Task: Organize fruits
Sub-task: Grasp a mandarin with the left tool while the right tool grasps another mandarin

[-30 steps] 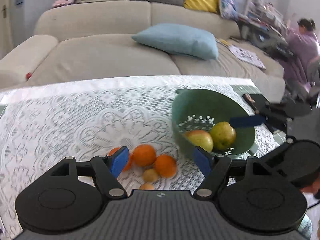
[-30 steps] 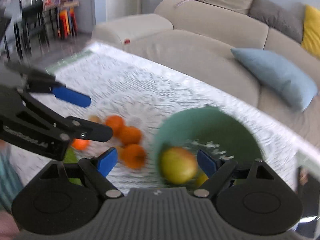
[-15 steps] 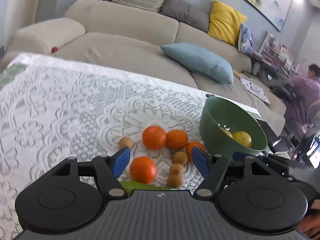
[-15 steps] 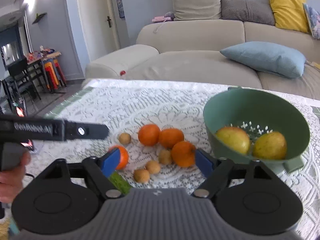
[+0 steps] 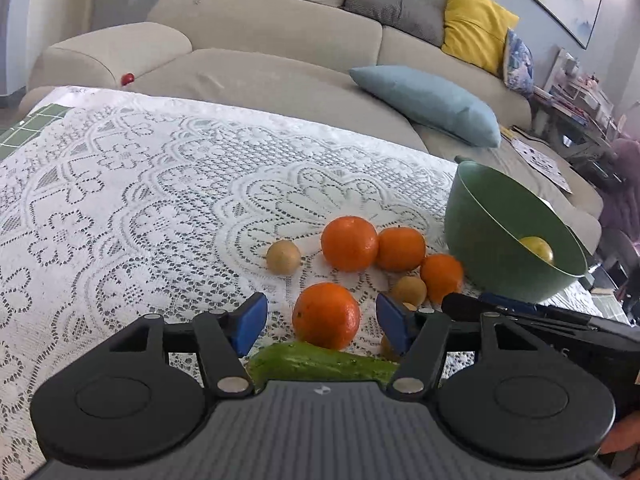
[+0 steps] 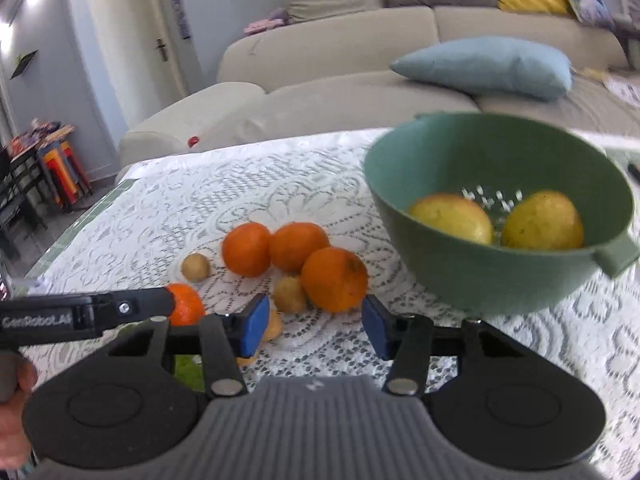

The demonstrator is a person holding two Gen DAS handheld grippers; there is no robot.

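The left tongs (image 5: 318,326) are spread wide and empty, with the nearest orange (image 5: 326,315) lying between their blue pads, apparently untouched. A green vegetable (image 5: 324,365) lies on the table (image 5: 120,200) directly below that orange.

Risks at this station:
- The orange is round and free on the lace cloth. An off-centre closure may squeeze it out sideways into the small brown fruit (image 5: 283,256).
- A low approach may catch the vegetable or snag the lace.

The three other oranges (image 6: 294,252) are clustered, touching. Disturbing one may roll the rest.

The right tongs (image 6: 311,329) are likewise parted and empty, near the colander (image 6: 480,276), which already holds two yellow fruits (image 6: 496,222). A dropped orange may strike its rim and bounce out.
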